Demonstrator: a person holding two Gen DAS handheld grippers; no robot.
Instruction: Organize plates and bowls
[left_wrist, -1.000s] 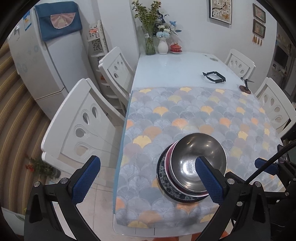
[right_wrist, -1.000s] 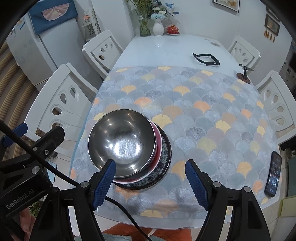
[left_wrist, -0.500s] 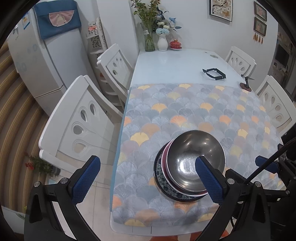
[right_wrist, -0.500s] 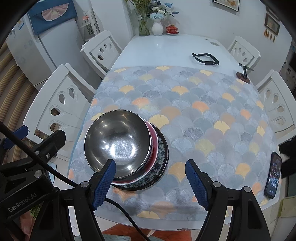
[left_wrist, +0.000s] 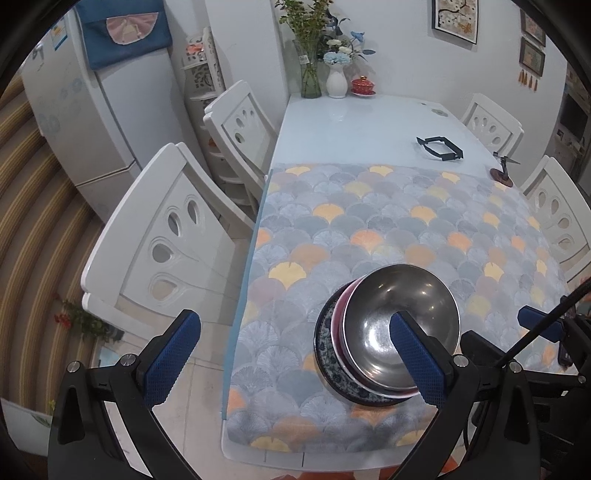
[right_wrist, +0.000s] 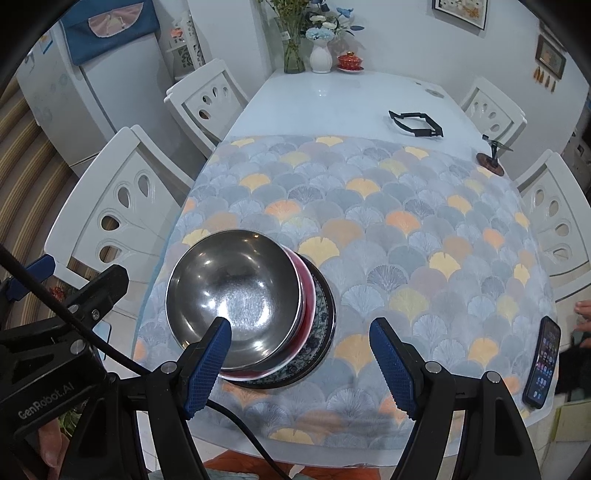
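A steel bowl sits in a red bowl, which rests on a dark patterned plate. The stack stands near the front left of the patterned cloth. My left gripper is open and empty, held above the table's left front edge, its right finger over the stack. My right gripper is open and empty above the front edge, its left finger over the steel bowl's rim.
A phone lies at the cloth's front right corner. A black frame and a small stand sit farther back. Vases stand at the far end. White chairs line both sides.
Both grippers have drawn back and up a little from the table. The stack of bowls and plate has stayed in place. Both grippers stay open.
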